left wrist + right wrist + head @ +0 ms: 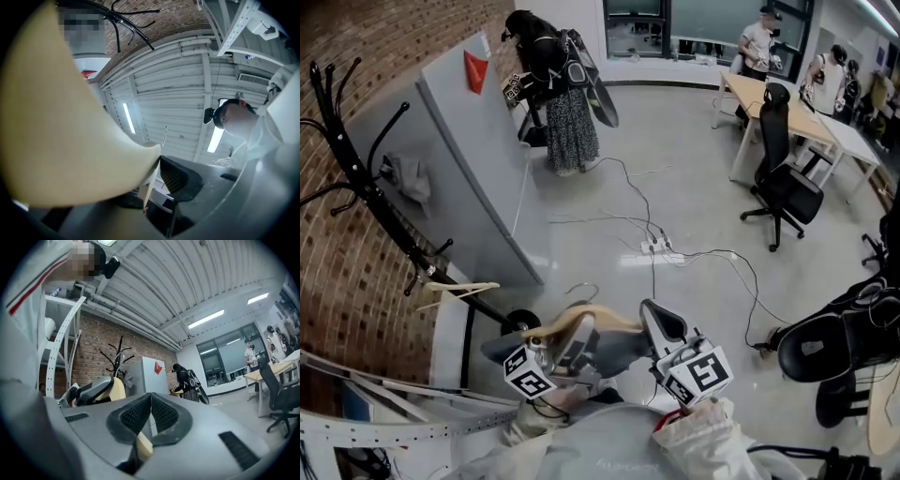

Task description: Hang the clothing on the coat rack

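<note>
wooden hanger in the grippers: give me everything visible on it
The wooden hanger is pale, smooth, curved wood with a thin metal hook rising from its middle. It sits low in front of the person, clear of the black coat rack. The left gripper and the right gripper are both shut on the wood.

From the left gripper [158, 164] we only get one pad [178, 178]. The other jaw is buried behind the wooden hanger [61, 131], which sits so close to the lens it's one soft cream smear running off the left edge. Way beyond those jaws the coat rack [129, 21] gets chopped by the top edge. At the right gripper [150, 409] only a sliver of hanger shows under the closed pads. Grey cloth [411, 178] far ahead of both is too small for us to tell.
</note>
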The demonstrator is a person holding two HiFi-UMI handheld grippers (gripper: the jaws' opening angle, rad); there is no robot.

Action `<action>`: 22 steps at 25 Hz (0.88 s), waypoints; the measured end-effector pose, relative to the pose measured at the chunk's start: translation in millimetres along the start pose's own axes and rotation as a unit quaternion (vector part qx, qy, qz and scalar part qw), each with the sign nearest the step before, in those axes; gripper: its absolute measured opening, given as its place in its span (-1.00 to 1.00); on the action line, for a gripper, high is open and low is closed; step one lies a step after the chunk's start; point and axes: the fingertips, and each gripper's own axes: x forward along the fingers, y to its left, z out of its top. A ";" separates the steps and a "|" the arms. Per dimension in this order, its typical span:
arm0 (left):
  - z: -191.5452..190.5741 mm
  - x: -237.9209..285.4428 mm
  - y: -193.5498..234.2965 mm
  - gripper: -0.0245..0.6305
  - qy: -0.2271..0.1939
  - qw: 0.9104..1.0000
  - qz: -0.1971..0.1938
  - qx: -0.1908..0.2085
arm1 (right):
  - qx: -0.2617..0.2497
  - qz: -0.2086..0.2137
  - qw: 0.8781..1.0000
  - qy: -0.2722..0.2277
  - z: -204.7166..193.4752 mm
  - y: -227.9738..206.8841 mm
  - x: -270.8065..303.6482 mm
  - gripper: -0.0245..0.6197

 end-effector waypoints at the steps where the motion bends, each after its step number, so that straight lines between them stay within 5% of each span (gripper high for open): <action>1: 5.2 0.9 8.2 -0.58 0.001 1.000 0.000 0.000 | -0.001 -0.001 1.000 0.001 -0.4 -1.2 9.5 -0.85; 22: 94.5 4.7 124.8 -0.58 -0.021 0.999 0.017 0.017 | -0.019 0.013 1.000 0.012 -2.9 -12.3 152.9 -0.85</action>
